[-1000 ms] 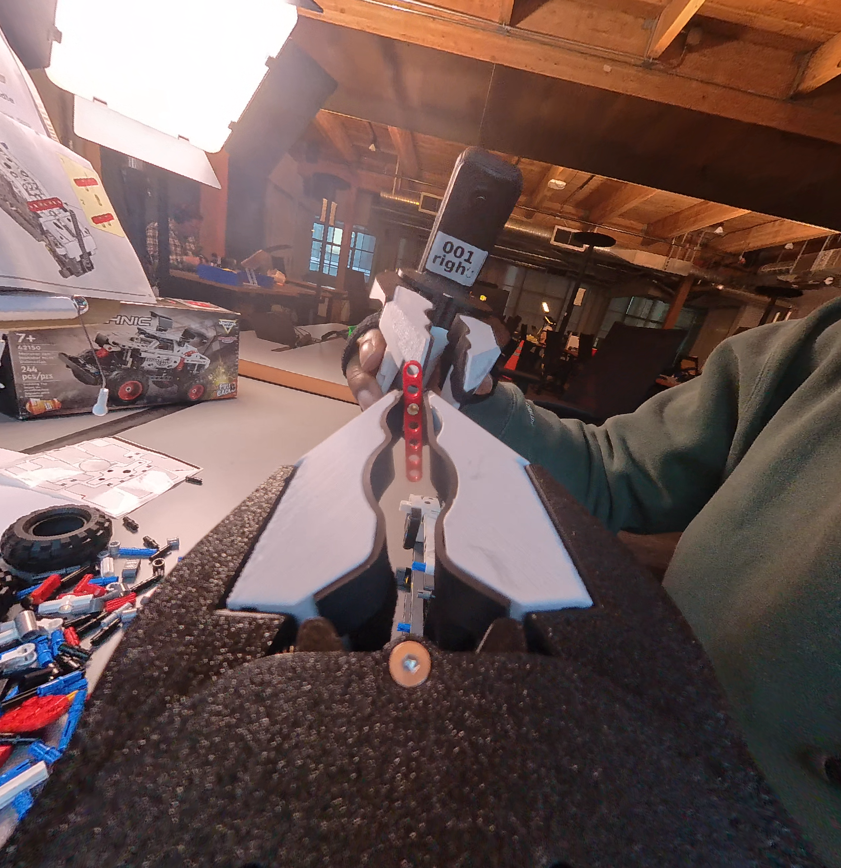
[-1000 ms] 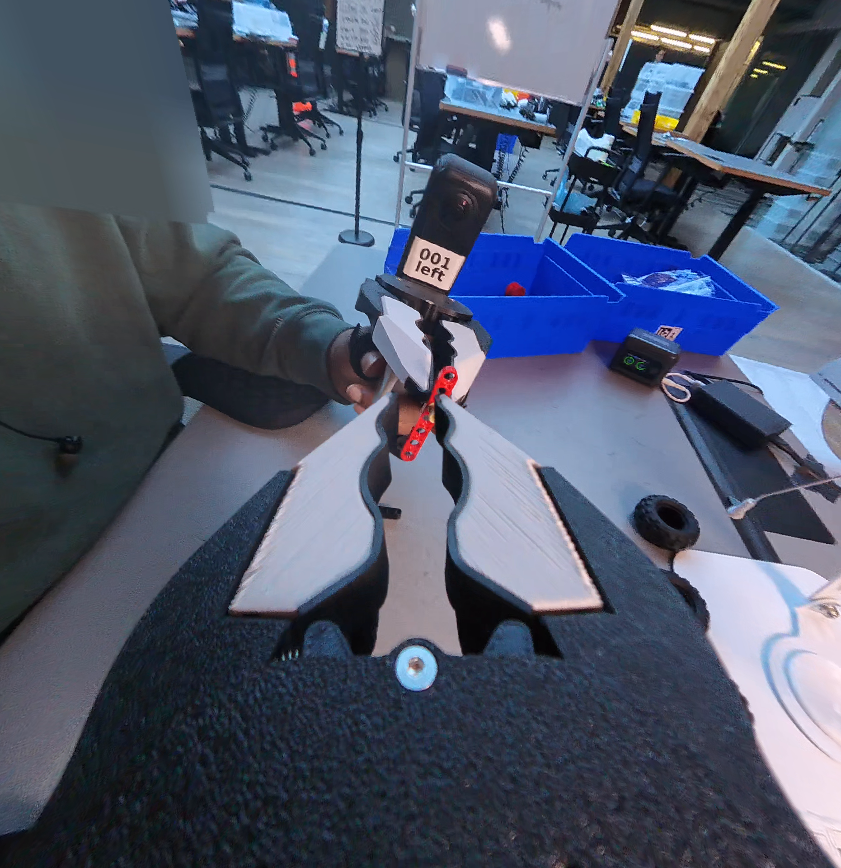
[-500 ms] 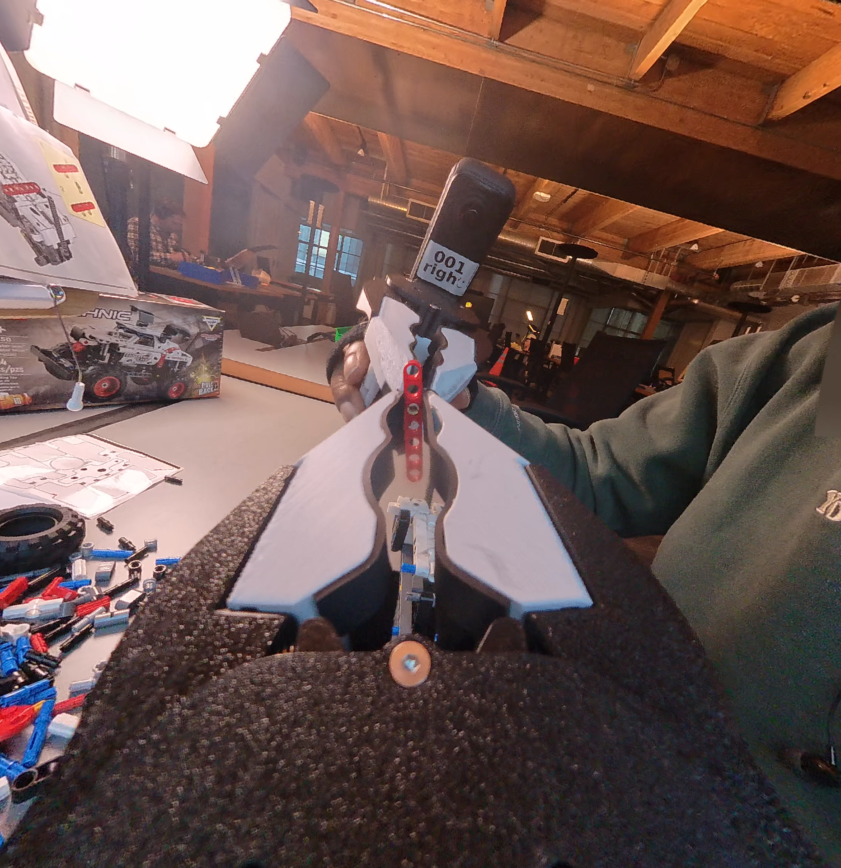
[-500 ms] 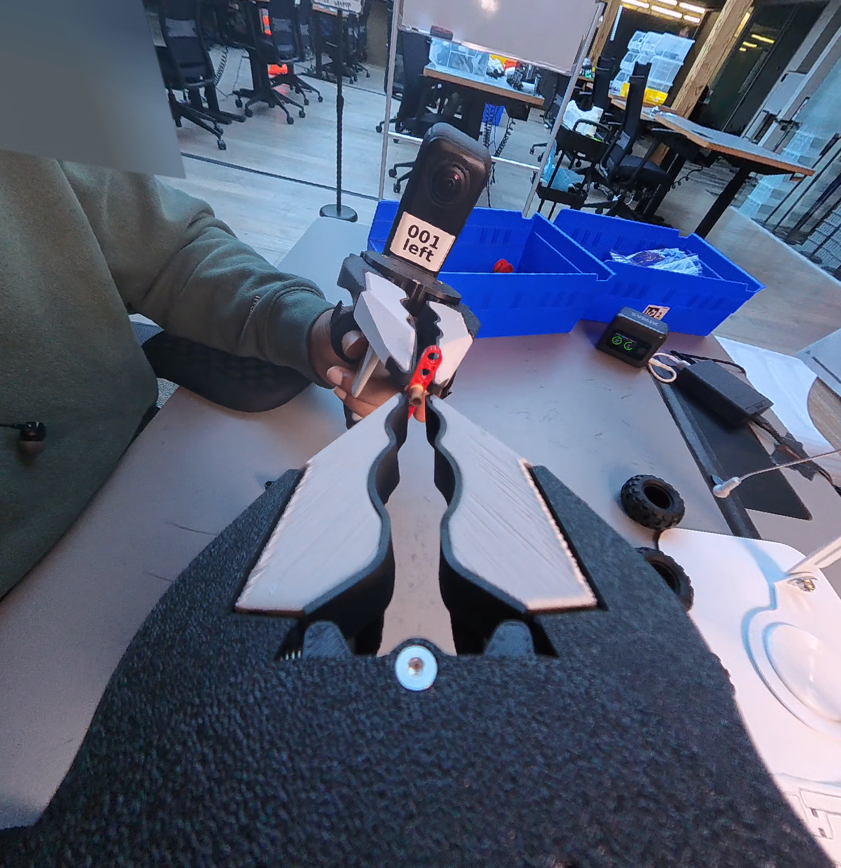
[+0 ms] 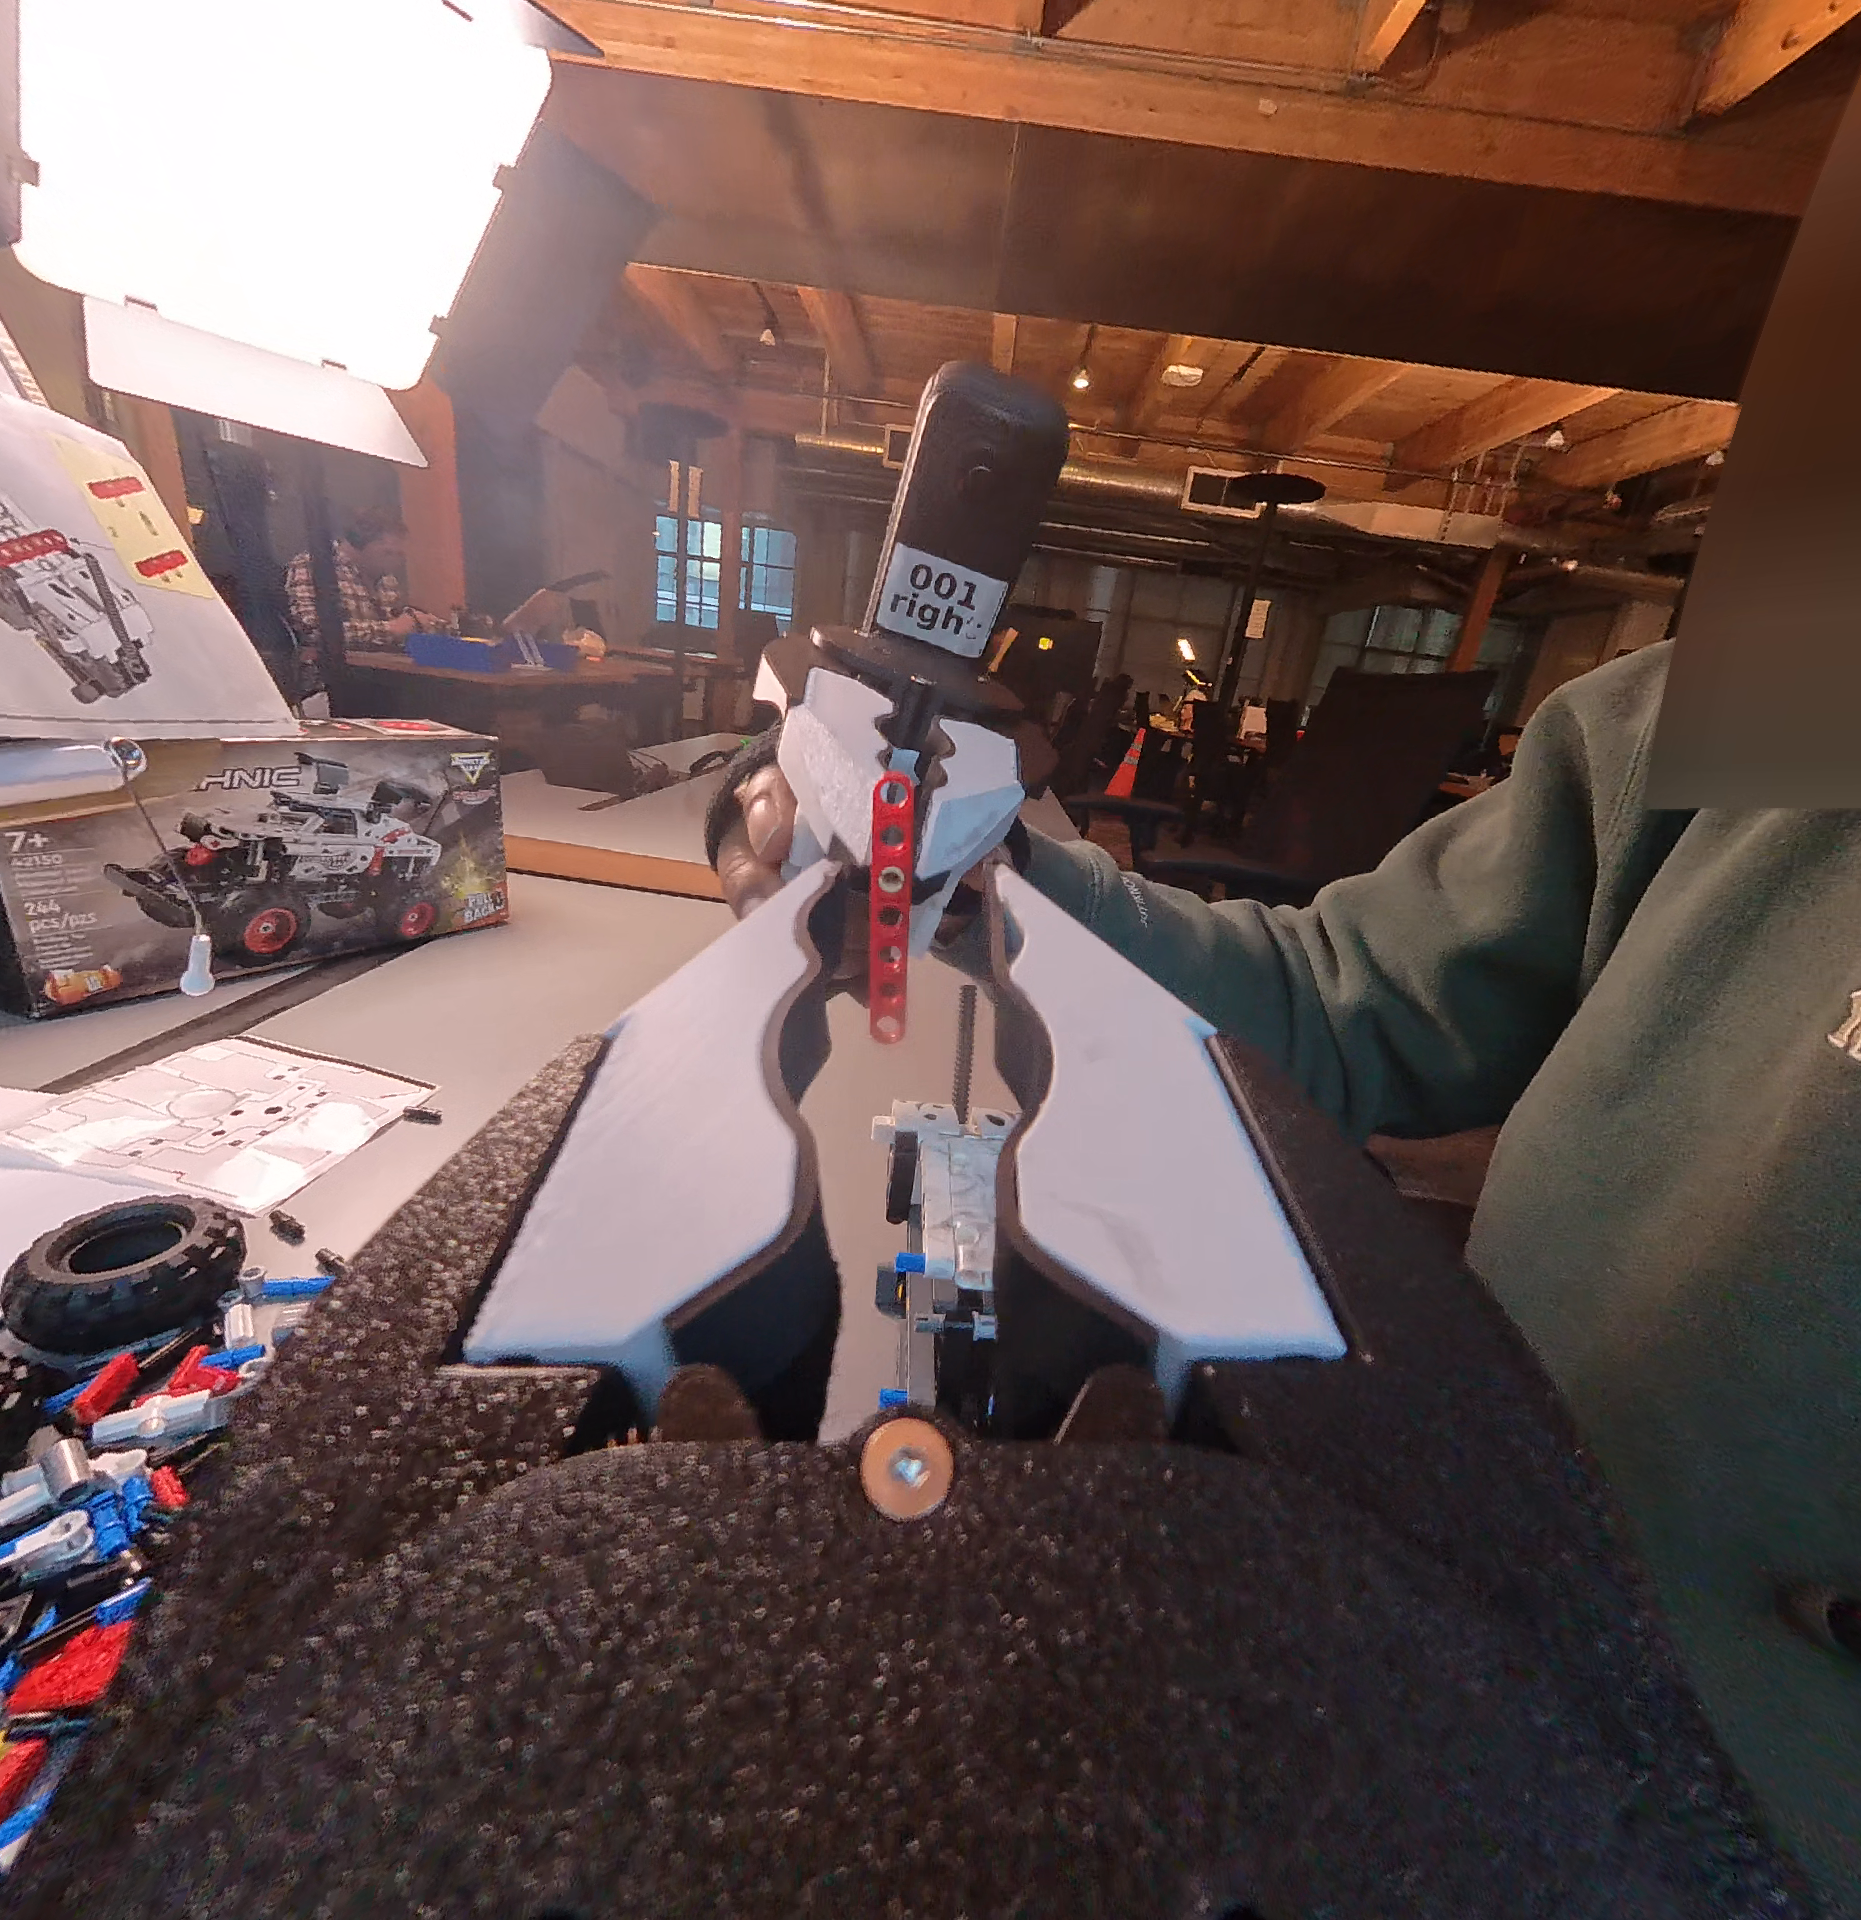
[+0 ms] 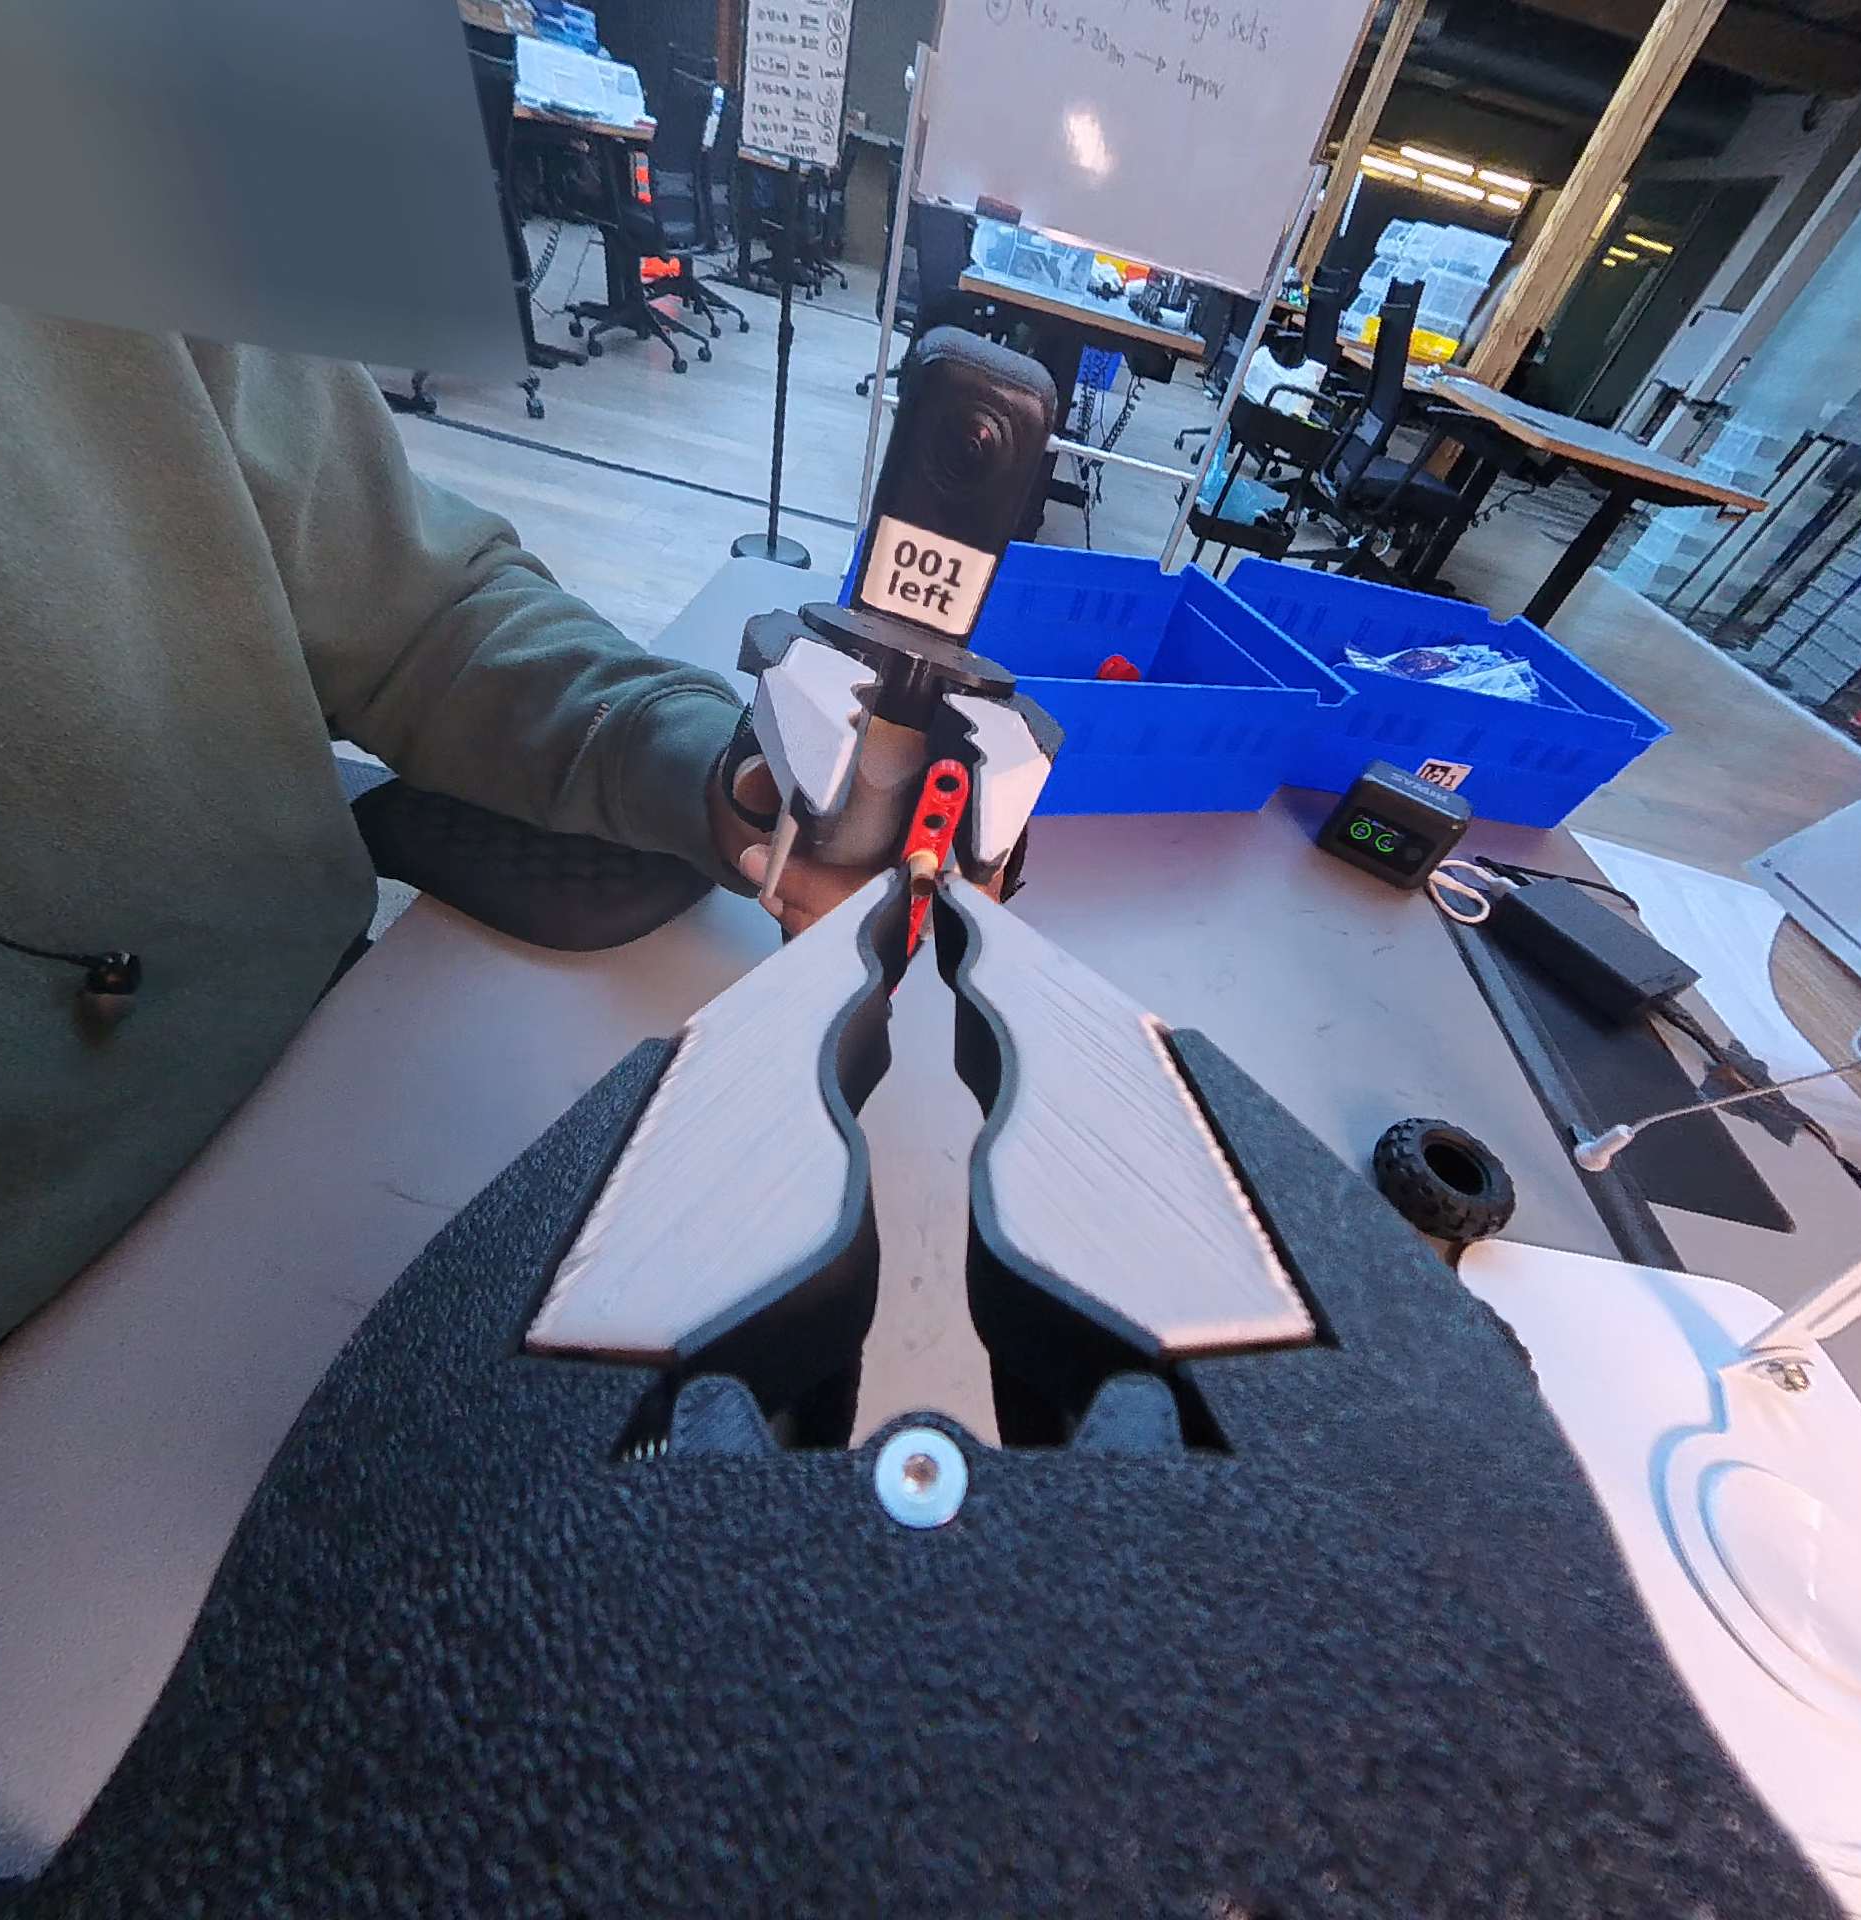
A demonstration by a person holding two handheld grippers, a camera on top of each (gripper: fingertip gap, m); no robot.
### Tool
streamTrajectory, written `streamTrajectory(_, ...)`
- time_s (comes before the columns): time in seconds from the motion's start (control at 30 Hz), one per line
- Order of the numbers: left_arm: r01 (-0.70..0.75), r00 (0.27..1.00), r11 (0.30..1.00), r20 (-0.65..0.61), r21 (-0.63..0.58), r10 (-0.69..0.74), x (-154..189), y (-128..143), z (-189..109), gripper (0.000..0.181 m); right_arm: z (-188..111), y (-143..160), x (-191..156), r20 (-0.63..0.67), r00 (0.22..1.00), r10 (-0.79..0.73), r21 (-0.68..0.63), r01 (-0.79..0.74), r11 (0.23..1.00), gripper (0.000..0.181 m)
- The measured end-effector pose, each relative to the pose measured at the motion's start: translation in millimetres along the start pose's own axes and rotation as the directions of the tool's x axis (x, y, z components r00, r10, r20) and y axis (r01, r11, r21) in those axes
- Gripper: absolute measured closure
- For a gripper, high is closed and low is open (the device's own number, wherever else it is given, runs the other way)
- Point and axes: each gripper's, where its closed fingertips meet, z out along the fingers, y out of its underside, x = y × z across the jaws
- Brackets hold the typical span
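Note:
A red beam with holes point(image 5: 888, 935) hangs upright in the air between my two grippers. My right gripper point(image 6: 918, 894) is shut on its end, and a tan pin point(image 6: 918, 862) sits in the beam at the tips. My left gripper point(image 5: 905, 883) is open, with a finger on each side of the beam and not pressing on it. From the right wrist view the left gripper point(image 6: 905, 821) stands open, and the beam point(image 6: 941, 821) is close to one finger. A white and grey part-built model point(image 5: 947, 1195) lies on the table below my left gripper.
A black tyre point(image 5: 115, 1262) and a pile of loose red, blue and grey parts point(image 5: 74, 1455) lie at the left, with a printed sheet point(image 5: 199, 1122) and the set's box point(image 5: 240, 842) behind. Two blue bins point(image 6: 1165, 686), a small black device point(image 6: 1393, 831), another tyre point(image 6: 1440, 1174) and a white lamp base point(image 6: 1684, 1507) are to the right. Only a small space, under 4 cm, lies between the two pairs of fingers.
My left gripper was shut on the red beam and has opened and let it go. My right gripper has closed on the beam.

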Motion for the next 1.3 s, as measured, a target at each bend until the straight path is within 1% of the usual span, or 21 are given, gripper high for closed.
streamTrajectory(0.2,0.013,0.999,0.999,0.031,-0.051,-0.011,-6.5,13.1,3.8,0.161,-1.4,-7.0,-2.2,0.016,1.0,0.013,0.058,-0.014,0.998,0.178)
streamTrajectory(0.27,0.02,0.999,0.999,0.027,-0.048,-0.018,-4.7,13.2,5.2,0.172,1.1,-5.2,-2.9,0.02,1.0,0.018,0.057,-0.019,0.998,0.178)
streamTrajectory(0.33,0.011,1.0,0.998,0.027,-0.06,-0.009,-4.0,14.1,5.1,0.173,1.7,-4.7,-1.5,0.016,0.999,0.027,0.063,-0.028,0.998,0.178)
streamTrajectory(0.47,-0.024,0.997,0.996,0.075,-0.091,0.031,-8.7,13.8,4.3,0.175,-0.1,-3.0,3.5,-0.003,0.999,0.037,0.068,-0.037,0.997,0.178)
streamTrajectory(0.6,-0.06,0.992,0.993,0.102,-0.102,0.07,-8.0,9.5,4.3,0.175,-3.4,-4.2,3.5,0.017,0.998,0.056,0.094,-0.058,0.994,0.179)
streamTrajectory(0.77,-0.029,0.997,0.998,0.072,-0.059,0.034,-2.2,1.2,3.5,0.175,-5.6,-7.7,-0.1,0.058,0.996,0.072,0.128,-0.079,0.989,0.179)
streamTrajectory(0.9,-0.045,0.997,0.998,0.063,-0.042,0.048,1.9,-2.5,3.9,0.175,-7.1,-9.1,-3.9,0.091,0.993,0.078,0.141,-0.09,0.986,0.18)
streamTrajectory(1.07,-0.032,0.997,0.999,0.067,-0.017,0.033,1.7,-4.9,3.7,0.176,-7.5,-5.6,-3.9,0.104,0.991,0.088,0.131,-0.102,0.986,0.18)
streamTrajectory(1.2,0.019,0.997,1.0,0.069,0.012,-0.02,-3.1,-5.7,1.7,0.176,-5.6,0.0,-0.5,0.087,0.992,0.096,0.11,-0.105,0.988,0.18)
streamTrajectory(1.3,0.11,0.99,0.993,0.079,0.043,-0.113,-12.2,-4.6,-0.3,0.176,-3.7,4.1,7.9,0.04,0.993,0.114,0.096,-0.117,0.989,0.18)
